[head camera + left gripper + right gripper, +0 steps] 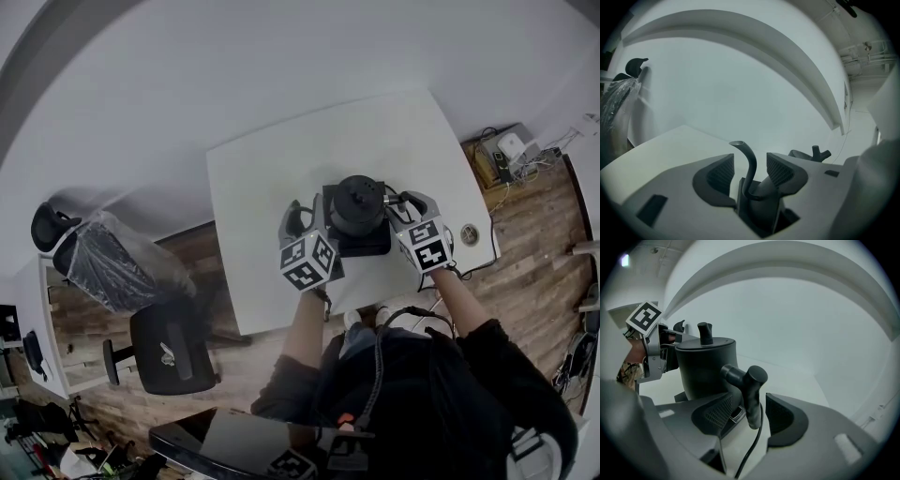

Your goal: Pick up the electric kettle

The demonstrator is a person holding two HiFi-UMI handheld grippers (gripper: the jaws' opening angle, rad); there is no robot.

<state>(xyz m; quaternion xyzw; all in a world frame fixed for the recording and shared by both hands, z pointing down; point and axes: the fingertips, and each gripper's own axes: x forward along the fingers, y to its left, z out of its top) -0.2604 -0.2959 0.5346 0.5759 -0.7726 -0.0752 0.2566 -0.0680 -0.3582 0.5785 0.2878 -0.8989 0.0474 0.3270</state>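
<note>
Right gripper (749,416) jaws spread around kettle handle (751,397).

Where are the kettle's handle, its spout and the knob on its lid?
kettle handle (753,401), right gripper view, middle of its upright grip.
kettle spout (753,165), left gripper view, the curved neck.
lid knob (705,333), right gripper view, middle of the knob.
</note>
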